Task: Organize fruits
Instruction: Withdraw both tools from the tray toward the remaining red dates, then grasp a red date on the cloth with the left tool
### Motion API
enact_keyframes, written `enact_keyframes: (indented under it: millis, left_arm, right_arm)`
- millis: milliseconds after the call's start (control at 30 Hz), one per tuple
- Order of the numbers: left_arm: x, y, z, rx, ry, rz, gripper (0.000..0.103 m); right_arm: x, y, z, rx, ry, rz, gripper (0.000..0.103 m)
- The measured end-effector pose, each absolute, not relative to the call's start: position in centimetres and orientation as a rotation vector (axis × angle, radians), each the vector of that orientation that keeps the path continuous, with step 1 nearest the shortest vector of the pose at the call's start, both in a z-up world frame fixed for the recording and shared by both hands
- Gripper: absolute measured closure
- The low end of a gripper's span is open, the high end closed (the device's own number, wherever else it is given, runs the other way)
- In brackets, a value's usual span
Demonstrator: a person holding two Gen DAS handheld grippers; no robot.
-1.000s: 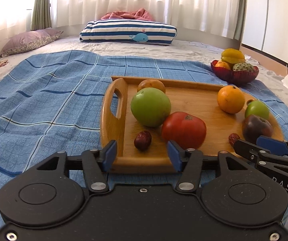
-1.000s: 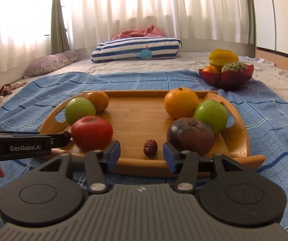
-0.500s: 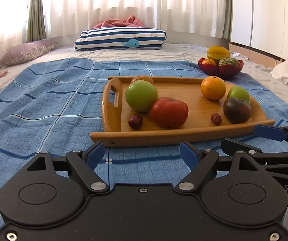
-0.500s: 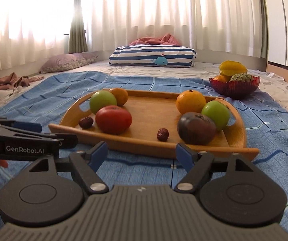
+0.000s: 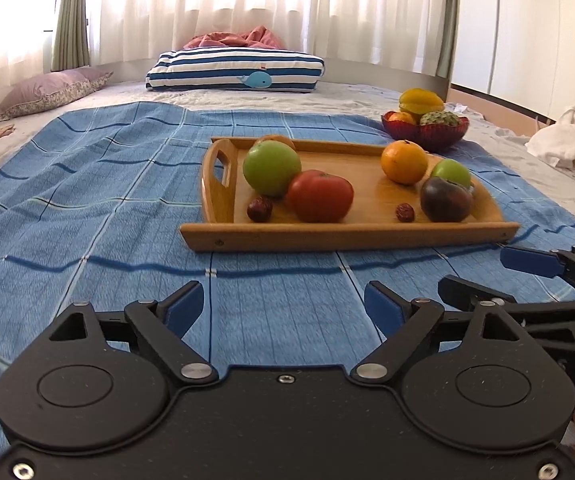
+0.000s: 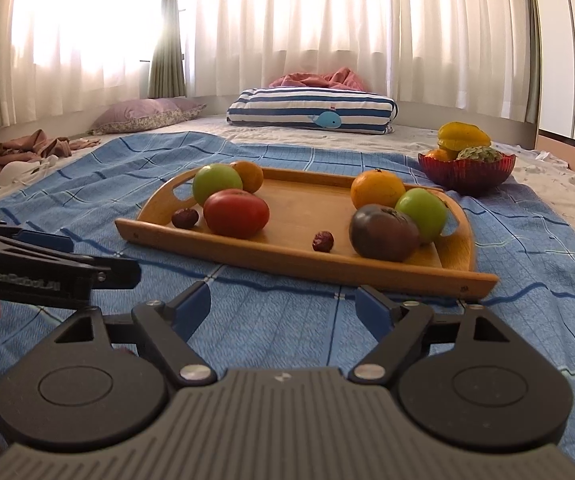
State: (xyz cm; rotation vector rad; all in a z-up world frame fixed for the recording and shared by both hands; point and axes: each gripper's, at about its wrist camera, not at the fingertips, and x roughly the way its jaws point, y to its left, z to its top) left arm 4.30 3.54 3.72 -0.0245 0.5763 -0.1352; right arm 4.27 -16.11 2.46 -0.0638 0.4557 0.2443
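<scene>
Looking at how things lie, the sorting seems mostly done — the wooden tray [image 5: 223, 236] sits on the blue blanket [image 5: 87, 208] with fruit in two matching clusters. On its left: a green apple [image 5: 271, 167], a red tomato [image 5: 320, 196], an orange fruit half hidden behind the apple, and a small date [image 5: 259, 209]. On its right: an orange [image 5: 404, 161], another green apple [image 5: 451, 172], a dark purple tomato [image 5: 445, 199] and a second date [image 5: 405, 212]. Whether the red bowl [image 5: 427, 136] of fruit beyond the tray is part of the job, I can't tell.

Both tools hang low over the blanket, just short of the tray's near edge, tilted slightly down. The left gripper [image 5: 283, 308] and right gripper [image 6: 283, 306] are both spreading wider — nothing between the pads, just blanket.
</scene>
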Motion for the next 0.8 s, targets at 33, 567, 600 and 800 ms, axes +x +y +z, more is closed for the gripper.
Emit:
enact_keyframes:
  millis: [33, 567, 600, 800]
  left_arm:
    - [3.9, 3.5, 3.7, -0.025, 0.578, -0.140, 0.015]
    - [-0.7, 2.4, 3.4, -0.062, 0.629, -0.252, 0.028]
    - [-0.9, 2.2, 3.4, -0.056, 0.635, -0.266, 0.034]
    - [-1.1, 1.2, 2.6, -0.055, 0.675, -0.318, 0.063]
  right_arm:
    - [4.1, -16.3, 2.4, -0.063, 0.458, 0.243, 0.014]
    - [2.3, -16.6, 1.4, -0.118, 0.446, 0.290, 0.014]
    - [2.3, -16.6, 1.4, -0.120, 0.446, 0.293, 0.014]
    - [2.6, -16.9, 1.2, -0.098, 0.457, 0.296, 0.014]
